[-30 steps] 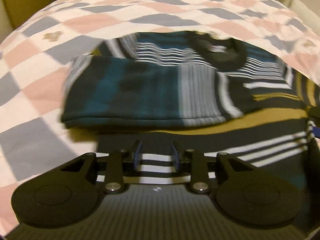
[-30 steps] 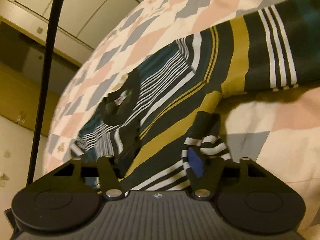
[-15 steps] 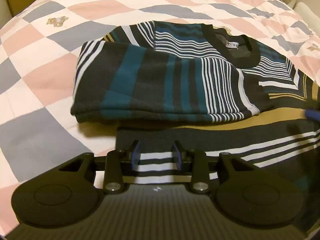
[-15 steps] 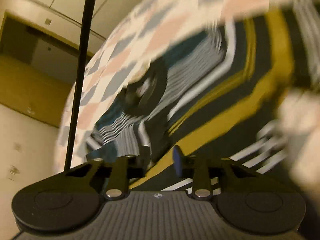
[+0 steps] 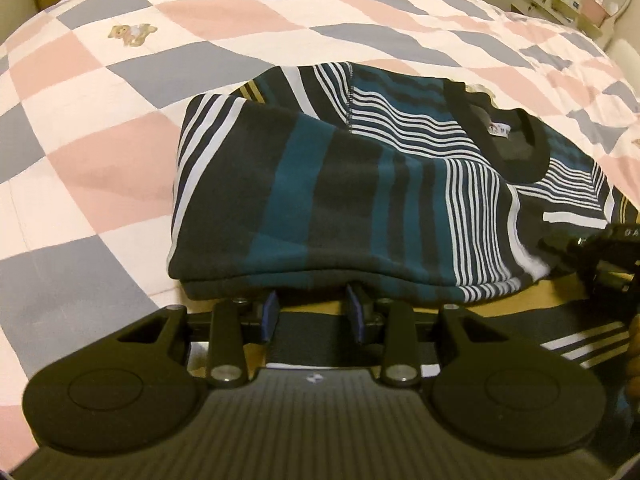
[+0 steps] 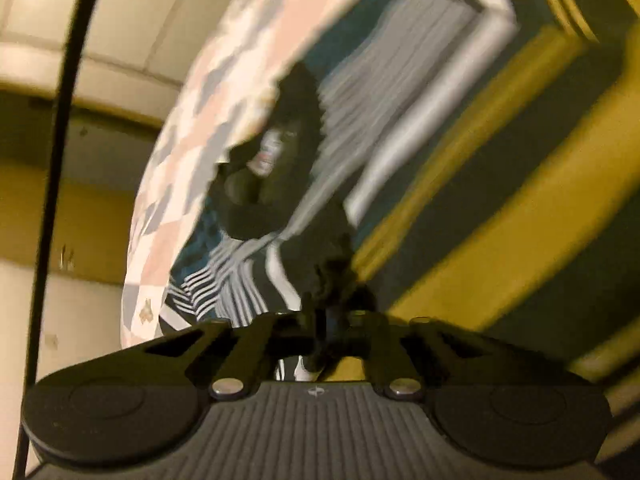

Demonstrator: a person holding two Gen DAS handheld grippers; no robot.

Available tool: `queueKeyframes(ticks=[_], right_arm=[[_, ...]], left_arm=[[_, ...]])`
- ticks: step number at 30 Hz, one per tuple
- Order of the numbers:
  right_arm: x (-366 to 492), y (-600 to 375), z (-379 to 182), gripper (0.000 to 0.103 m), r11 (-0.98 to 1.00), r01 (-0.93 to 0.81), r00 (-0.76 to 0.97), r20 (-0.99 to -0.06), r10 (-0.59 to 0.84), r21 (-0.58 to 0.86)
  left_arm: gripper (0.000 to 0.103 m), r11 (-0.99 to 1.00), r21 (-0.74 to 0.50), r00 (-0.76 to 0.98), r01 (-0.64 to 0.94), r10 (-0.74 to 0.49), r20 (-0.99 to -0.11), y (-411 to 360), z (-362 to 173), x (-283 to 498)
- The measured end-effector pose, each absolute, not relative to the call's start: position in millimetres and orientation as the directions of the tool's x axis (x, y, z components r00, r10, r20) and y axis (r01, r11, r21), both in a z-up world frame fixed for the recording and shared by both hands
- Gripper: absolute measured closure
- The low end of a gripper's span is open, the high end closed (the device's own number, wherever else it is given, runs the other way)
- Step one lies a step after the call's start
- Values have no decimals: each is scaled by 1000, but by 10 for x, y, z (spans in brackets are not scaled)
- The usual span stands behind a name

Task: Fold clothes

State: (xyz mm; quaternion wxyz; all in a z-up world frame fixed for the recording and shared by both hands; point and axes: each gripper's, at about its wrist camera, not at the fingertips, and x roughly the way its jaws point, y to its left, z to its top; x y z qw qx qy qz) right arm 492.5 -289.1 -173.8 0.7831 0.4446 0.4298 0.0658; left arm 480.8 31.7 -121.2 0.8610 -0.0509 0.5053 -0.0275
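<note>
A striped sweater (image 5: 360, 200) in black, teal, white and mustard lies on the bed, its left sleeve folded across the chest. My left gripper (image 5: 314, 314) is open, its blue-padded fingertips (image 5: 271, 312) at the near edge of the folded sleeve, just under it. The right gripper shows at the right edge of the left wrist view (image 5: 600, 252), at the sleeve's cuff end. In the blurred right wrist view the right gripper (image 6: 334, 320) is shut on dark sweater fabric (image 6: 332, 276). The black collar (image 6: 260, 184) lies beyond it.
The bed has a pink, grey and white checked quilt (image 5: 120, 152) with a small bear print (image 5: 132, 34). A shelf with items (image 5: 580, 4) stands at the far right. A black cable (image 6: 52, 184) hangs at the left of the right wrist view.
My left gripper has moved forward to the folded sleeve's near edge. My right gripper has let go of the striped cuff, swung across the sweater and closed on dark fabric.
</note>
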Motion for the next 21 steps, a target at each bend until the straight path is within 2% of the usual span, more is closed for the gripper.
queueKeyframes(ticks=[3, 5, 6, 10, 14, 17, 20, 21], right_arm=[[4928, -2915, -1380, 99, 715, 128, 692, -578, 432, 687], [4902, -3031, -1148, 99, 765, 97, 748, -554, 365, 636], [4891, -3152, -1051, 99, 786, 108, 775, -546, 316, 609], [4857, -3634, -1010, 99, 852, 242, 773, -623, 120, 464], [4835, -3895, -1288, 99, 786, 332, 715, -683, 152, 522], [4769, -3857, -1290, 99, 809, 297, 729, -667, 151, 508], [4767, -3799, -1235, 99, 825, 213, 781, -599, 178, 523], [4773, -3805, -1250, 98, 836, 232, 754, -635, 169, 498]], left_arm=[[72, 991, -131, 496, 22, -124, -859, 274, -1125, 4761], [72, 990, -134, 501, 44, -138, -855, 216, -1072, 4730], [72, 990, -133, 502, 55, -143, -853, 180, -1055, 4717], [71, 992, -109, 469, 69, -128, -874, 34, -1166, 4706], [72, 995, -84, 455, 55, -100, -885, -53, -1282, 4719], [72, 996, -69, 469, 53, -85, -879, -78, -1270, 4769], [72, 997, -56, 486, 60, -79, -870, -111, -1237, 4804], [72, 996, -53, 493, 66, -79, -867, -127, -1218, 4806]])
